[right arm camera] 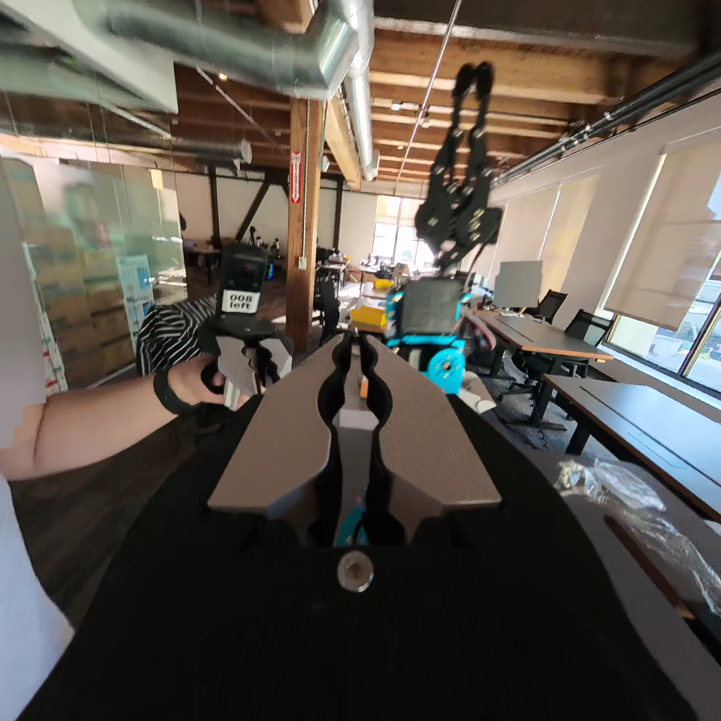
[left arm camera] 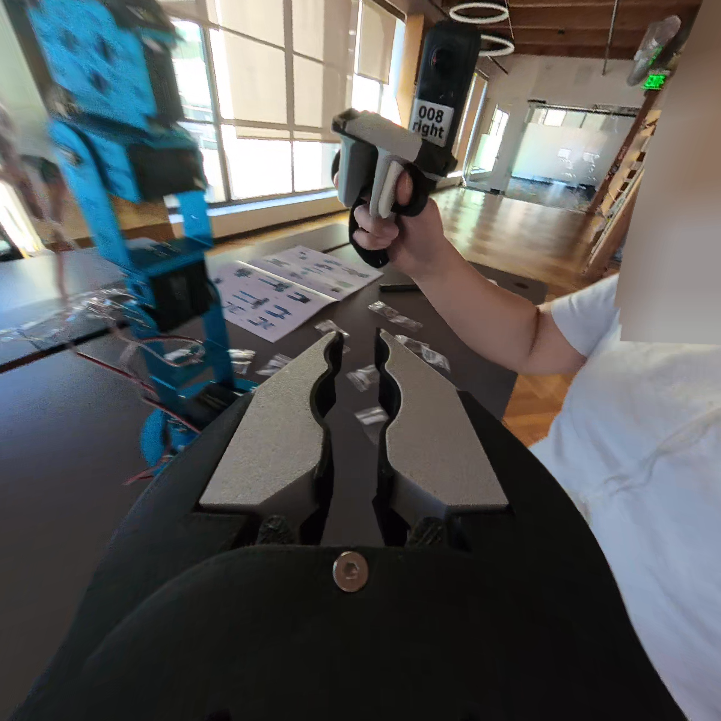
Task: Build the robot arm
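My left gripper (left arm camera: 359, 338) is slightly open and empty, above a dark table (left arm camera: 78, 409). Small clear plastic bags (left arm camera: 364, 376) lie beyond its tips. A blurred blue robot arm kit (left arm camera: 128, 164) stands to its left, with red wires at the base. A hand holds my right gripper (left arm camera: 343, 123) raised in the air above a printed sheet (left arm camera: 292, 285). In the right wrist view my right gripper (right arm camera: 356, 340) is nearly shut, and a small thin part (right arm camera: 356, 331) pokes out between its tips. The blue arm (right arm camera: 444, 363) with its black claw (right arm camera: 464, 187) stands just beyond. The left gripper (right arm camera: 249, 363) shows at left.
A person in a white shirt (left arm camera: 643, 487) stands at the right of the table. Crumpled clear plastic (right arm camera: 624, 503) lies at the right table edge. Other desks (right arm camera: 546, 331) and chairs stand behind, with a wooden post (right arm camera: 304, 234) and windows. My right fingertips sit around 12 cm from my left ones.
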Tool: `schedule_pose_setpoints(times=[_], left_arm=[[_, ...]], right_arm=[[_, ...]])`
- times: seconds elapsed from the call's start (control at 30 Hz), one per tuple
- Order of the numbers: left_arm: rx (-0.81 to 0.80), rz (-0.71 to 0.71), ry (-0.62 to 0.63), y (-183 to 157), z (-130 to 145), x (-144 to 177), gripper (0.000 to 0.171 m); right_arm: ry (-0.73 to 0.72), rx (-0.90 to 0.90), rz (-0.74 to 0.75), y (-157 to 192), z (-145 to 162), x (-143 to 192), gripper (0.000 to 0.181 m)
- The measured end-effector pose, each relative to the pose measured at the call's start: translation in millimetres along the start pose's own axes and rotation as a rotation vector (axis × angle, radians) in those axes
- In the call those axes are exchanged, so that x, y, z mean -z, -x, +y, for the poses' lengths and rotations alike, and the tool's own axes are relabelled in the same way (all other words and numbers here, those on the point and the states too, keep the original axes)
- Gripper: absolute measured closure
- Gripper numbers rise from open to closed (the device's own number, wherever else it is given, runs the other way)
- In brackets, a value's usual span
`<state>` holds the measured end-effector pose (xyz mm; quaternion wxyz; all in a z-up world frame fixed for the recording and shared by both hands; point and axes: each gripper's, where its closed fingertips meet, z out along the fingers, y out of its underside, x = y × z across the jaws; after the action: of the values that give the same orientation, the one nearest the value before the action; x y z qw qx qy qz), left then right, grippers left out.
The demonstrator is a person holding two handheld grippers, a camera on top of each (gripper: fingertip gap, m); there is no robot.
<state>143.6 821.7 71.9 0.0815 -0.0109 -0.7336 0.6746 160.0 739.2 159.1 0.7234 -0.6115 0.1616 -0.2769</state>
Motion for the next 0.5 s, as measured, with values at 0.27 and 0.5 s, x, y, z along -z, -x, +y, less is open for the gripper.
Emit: schedule_pose_setpoints(times=[0.27, 0.5], left_arm=[[-0.122, -0.007, -0.069, 84, -70, 14, 0.159], [-0.165, 0.039, -0.161, 129, -119, 6, 0.135]], right_arm=[[0.02, 0.137, 0.084, -45, -28, -56, 0.179], [0.164, 0.199, 0.123, -51, -23, -71, 0.179]])
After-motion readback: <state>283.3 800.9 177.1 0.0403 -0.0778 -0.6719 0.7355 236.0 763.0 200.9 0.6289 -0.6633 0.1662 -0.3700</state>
